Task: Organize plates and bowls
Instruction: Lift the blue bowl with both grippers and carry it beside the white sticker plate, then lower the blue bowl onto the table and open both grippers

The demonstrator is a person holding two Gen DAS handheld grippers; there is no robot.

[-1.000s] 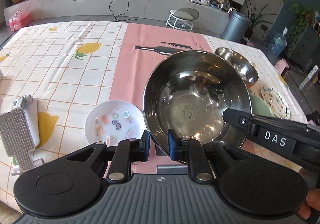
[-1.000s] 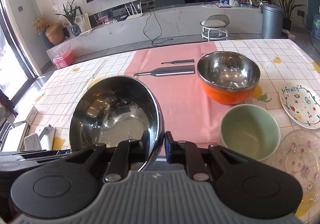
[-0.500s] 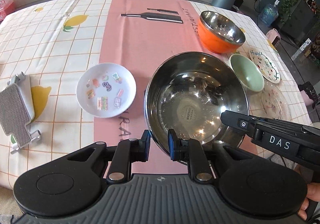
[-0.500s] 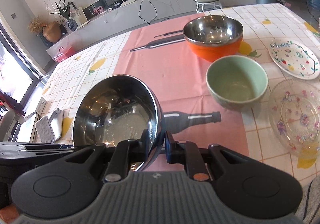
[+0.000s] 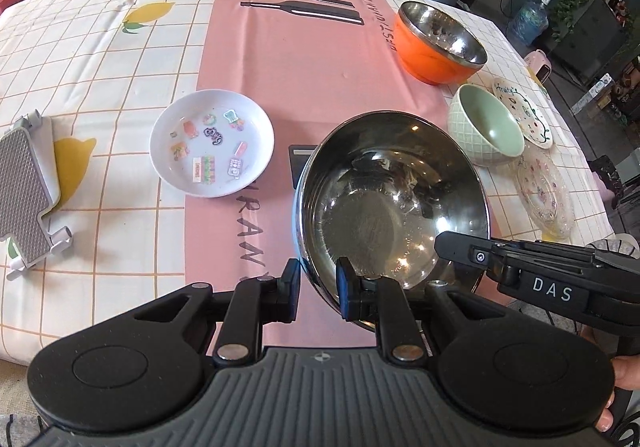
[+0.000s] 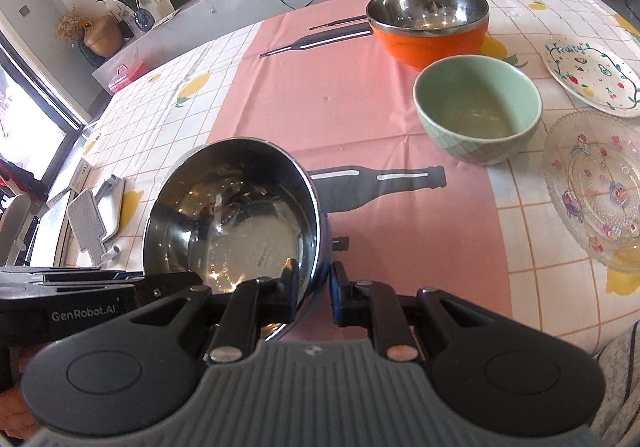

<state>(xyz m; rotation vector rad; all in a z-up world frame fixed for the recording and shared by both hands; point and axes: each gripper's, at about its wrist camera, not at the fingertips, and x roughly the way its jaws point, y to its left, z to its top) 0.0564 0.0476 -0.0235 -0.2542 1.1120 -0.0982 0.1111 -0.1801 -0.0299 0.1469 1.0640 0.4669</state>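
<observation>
Both grippers have hold of the same big steel bowl [image 5: 394,203], one on each side of it. The left gripper [image 5: 318,289] has its fingers pinched narrow on the near-left rim, one pad outside and one inside the wall, and the right gripper [image 6: 314,289] does the same thing on the opposite rim, fingers almost together with the thin metal between them. The bowl is tipped a bit, over the pink runner [image 5: 304,59] down the middle of the checked lemon tablecloth [image 5: 100,59], at the near edge of the table; I can't tell if the bottom is touching the cloth. Left of it sits a small white plate with stickers [image 5: 212,143], well apart. On the other side there's an orange bowl with steel lining [image 6: 428,23] farther back, a mint green bowl [image 6: 478,111] just in front of that, then a white "Fruity" plate [image 6: 592,77] and a clear glass plate [image 6: 596,187] near the right edge. A grey phone stand [image 5: 24,187] lies far left.
</observation>
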